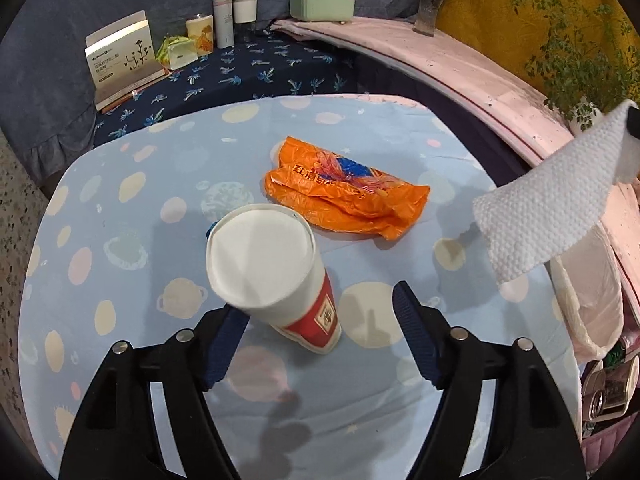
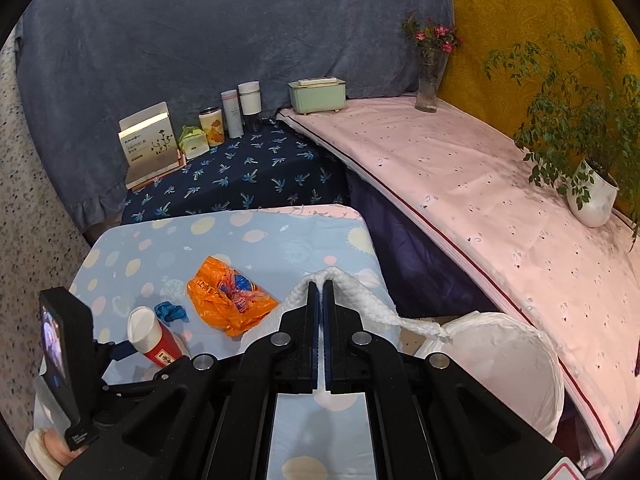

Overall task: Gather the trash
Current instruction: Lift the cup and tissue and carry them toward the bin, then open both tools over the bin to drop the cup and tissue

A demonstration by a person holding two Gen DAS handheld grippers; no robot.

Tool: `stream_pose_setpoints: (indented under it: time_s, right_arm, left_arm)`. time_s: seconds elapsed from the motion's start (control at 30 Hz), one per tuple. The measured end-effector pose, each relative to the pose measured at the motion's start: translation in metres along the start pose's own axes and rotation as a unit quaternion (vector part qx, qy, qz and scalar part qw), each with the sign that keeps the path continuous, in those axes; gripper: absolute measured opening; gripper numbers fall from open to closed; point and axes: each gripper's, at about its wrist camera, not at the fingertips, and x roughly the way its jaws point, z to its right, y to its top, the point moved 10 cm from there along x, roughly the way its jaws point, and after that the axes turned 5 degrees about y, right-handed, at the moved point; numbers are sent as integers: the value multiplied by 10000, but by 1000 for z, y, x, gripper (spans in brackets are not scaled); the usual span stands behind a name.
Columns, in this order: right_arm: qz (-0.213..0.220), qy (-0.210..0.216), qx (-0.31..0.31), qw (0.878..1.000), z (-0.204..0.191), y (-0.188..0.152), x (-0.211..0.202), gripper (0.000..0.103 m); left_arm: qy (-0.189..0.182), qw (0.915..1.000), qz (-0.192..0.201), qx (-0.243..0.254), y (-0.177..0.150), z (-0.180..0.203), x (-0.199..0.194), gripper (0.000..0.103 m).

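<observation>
White paper cup with a red printed base (image 1: 276, 276) stands tilted between your left gripper (image 1: 320, 332) fingers in the left wrist view. The fingers are spread: the left finger (image 1: 224, 344) sits against the cup's side, while the right finger (image 1: 416, 336) stands clear of it, so nothing is pinched. The cup's long axis leans away from you and to the left, base nearest the fingers. Beyond it on the pale blue planet-print surface (image 1: 120, 280) lies the crumpled orange plastic bag (image 1: 344, 196). At the right edge hangs the white textured paper towel (image 1: 552, 196), lifted off the surface.

From the right wrist view, your right gripper (image 2: 321, 292) fingers are pressed together on that paper towel (image 2: 360, 292), which drapes over both sides of the tips. The white-lined trash bin (image 2: 500, 364) sits just right of and below the fingers, off the surface's edge, so your right hand is the nearer one to it; the towel probably needs carrying rightward over the opening. A small crumpled blue scrap (image 2: 172, 312) lies between cup (image 2: 152, 340) and orange bag (image 2: 228, 296).
</observation>
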Motion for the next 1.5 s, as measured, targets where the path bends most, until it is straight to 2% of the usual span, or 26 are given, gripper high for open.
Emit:
stream_pose_setpoints:
  time_s: [0.07,0.1,0.13,0.17,0.23,0.43,0.73,1.03,1.5]
  right_arm:
    - [-18,0,-8,10000,0,-1,1,2]
    - [-29,0,-14,10000,0,-2,2,2]
    - [-45,6,-23,10000,0,-3,3,2]
    - [-57,7,-33,10000,0,-4,3,2]
    - [-77,-3,-33,10000,1,-5,3,2]
    - [-65,-39,19,10000,4,-3,-6,2]
    - [-86,-209,100,9997,22,-3,-42,2]
    - [31,-539,355,9979,68,-6,-80,2]
    - [21,-1168,811,9898,141,-20,-113,2]
  left_arm:
    - [-8,9999,-69,-79,0,-1,5,62]
    - [-21,9999,-98,-90,0,-1,6,53]
    - [-39,9998,-140,-103,-1,0,7,39]
    - [-63,9998,-178,-108,-2,1,8,30]
    - [-78,9997,-188,-122,-2,4,6,27]
    - [-196,9998,-75,-10,3,26,-13,24]
    - [-553,9976,155,398,18,91,-49,22]
    - [-931,9917,299,839,22,161,-77,21]
    - [-1478,9784,366,1396,17,258,-100,21]
